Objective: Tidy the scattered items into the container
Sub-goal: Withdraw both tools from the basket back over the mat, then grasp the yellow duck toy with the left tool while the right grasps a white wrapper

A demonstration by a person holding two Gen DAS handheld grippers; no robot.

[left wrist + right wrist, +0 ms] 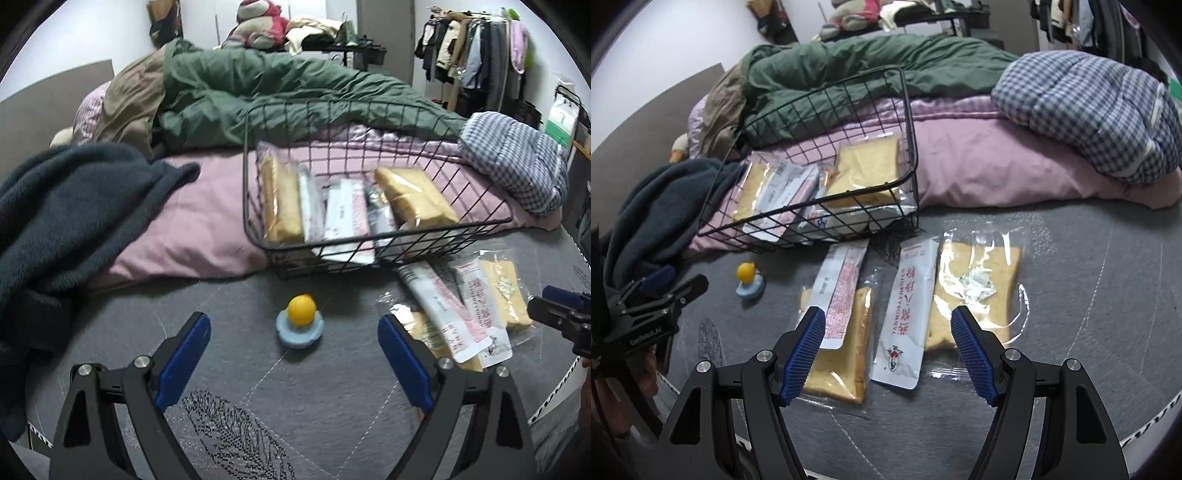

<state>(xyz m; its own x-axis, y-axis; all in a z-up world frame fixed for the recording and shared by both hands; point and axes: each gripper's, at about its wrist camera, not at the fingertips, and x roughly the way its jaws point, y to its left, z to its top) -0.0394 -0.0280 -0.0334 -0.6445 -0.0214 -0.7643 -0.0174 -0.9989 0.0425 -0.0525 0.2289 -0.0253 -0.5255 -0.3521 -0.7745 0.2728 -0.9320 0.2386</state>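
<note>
A black wire basket point(369, 246) point(909, 122) rests tilted against the pink bedding and holds bread packs and white sachets. A yellow duck toy on a blue base point(300, 320) point(749, 281) sits on the grey mattress just ahead of my open, empty left gripper point(293, 328). Two wrapped bread slices point(982, 284) point(846, 354) and two white sachets point(908, 314) point(842, 291) lie in front of the basket. My right gripper point(888, 317) is open and empty, hovering over the sachet between the bread packs.
A dark blue blanket point(62, 221) lies at the left. A pink quilt point(997, 166), a green duvet point(258, 88) and a checked pillow point(1089, 110) lie behind the basket. A clothes rack point(476, 48) stands at the far right.
</note>
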